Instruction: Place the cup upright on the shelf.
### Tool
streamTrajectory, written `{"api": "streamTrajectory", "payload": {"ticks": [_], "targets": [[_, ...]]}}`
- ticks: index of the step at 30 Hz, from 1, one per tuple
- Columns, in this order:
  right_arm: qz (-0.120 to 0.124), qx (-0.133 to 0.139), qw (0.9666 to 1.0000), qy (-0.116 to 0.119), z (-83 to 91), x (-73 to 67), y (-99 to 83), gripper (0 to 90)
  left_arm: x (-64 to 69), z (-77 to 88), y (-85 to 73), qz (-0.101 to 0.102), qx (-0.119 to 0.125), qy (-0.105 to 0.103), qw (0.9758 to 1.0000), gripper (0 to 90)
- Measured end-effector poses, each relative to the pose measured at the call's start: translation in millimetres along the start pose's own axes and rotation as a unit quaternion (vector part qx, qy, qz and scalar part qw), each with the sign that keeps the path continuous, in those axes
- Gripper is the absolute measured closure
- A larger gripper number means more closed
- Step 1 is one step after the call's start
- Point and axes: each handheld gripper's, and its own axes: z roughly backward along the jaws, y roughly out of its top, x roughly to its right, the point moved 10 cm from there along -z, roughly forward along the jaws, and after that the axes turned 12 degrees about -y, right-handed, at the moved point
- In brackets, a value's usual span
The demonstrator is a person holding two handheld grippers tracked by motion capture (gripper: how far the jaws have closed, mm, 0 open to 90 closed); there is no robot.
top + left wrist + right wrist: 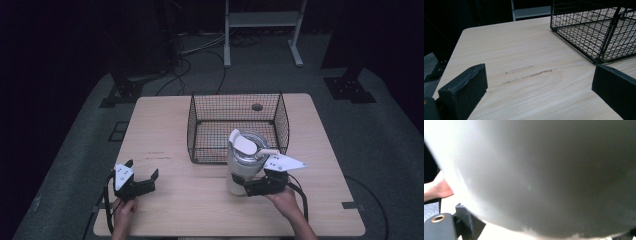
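**Desk:** What can't you make out from where you sit?

**Operator:** Plenty on my right side. In the right gripper view the white jug (544, 177) sits so close to the lens that it is one blurred pale curve; I get no edge, no lid, no base from it. One jaw peeks out at the bottom left and the other is just a sliver at the bottom right corner. A bit of a hand (436, 188) is cut off at the left edge.

**Desk:** So is the right gripper on the jug?

**Operator:** From the high view, yes. My right gripper (250, 189) is at the lower part of the jug's (245, 162) body, fingers closed around it. The jug stands upright on the table (190, 215), just in front of the wire basket (238, 127), with its lid flipped up. I can't see inside it.

**Desk:** And the basket?

**Operator:** I see bare mesh floor through the wires. A dark round spot shows through the far wall; I can't tell what that is.

**Desk:** Left side?

**Operator:** My left gripper (142, 172) rests near the table's front left, well apart from the jug, jaws spread wide with nothing between them. In the left gripper view there is bare wood with a few scuff marks (529, 73), and the basket's (596, 30) near corner is cut off at the right.
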Motion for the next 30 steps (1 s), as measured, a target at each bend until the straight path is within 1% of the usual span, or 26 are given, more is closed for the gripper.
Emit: {"api": "streamTrajectory", "payload": {"ticks": [6,9,12,13,18,21,23,28,30], "targets": [[0.017,0.006,0.9998,0.002,-1.9,0.2,22.0,8.7,-0.1,0.2,-0.1,0.001,-0.001,-0.001,1.0,0.0],[0.015,0.009,0.9998,0.006,-4.5,1.2,33.8,8.7,-0.4,0.2,0.1,-0.001,-0.001,0.0,1.0,0.0],[0.023,0.012,0.9997,0.003,-7.6,3.2,44.9,8.7,-0.2,0.3,0.0,-0.001,-0.001,-0.001,1.0,0.0],[0.021,0.01,0.9997,0.003,-8.2,3.4,48.4,8.7,-0.2,0.3,-0.1,-0.001,-0.001,-0.001,1.0,0.0],[0.023,0.016,0.9996,0.01,-14.3,6.2,68.3,8.7,-0.5,0.2,0.2,0.0,0.0,0.0,1.0,0.0],[0.034,0.021,0.9992,0.006,-20.1,9.9,78.7,8.7,-0.3,0.3,-0.1,-0.001,-0.001,0.0,1.0,0.0],[0.031,0.02,0.9993,0.008,-24.9,11.6,85.8,8.7,-0.3,0.2,-0.1,-0.001,-0.001,0.0,1.0,0.0],[0.041,0.021,0.9989,0.006,-40.8,19.4,100.5,8.7,-0.9,0.3,0.1,0.0,0.0,-0.001,1.0,0.0],[0.039,0.022,0.999,0.007,-47.6,22.5,106.3,8.7,-0.7,0.4,0.1,-0.001,0.0,-0.001,1.0,0.0]]}}
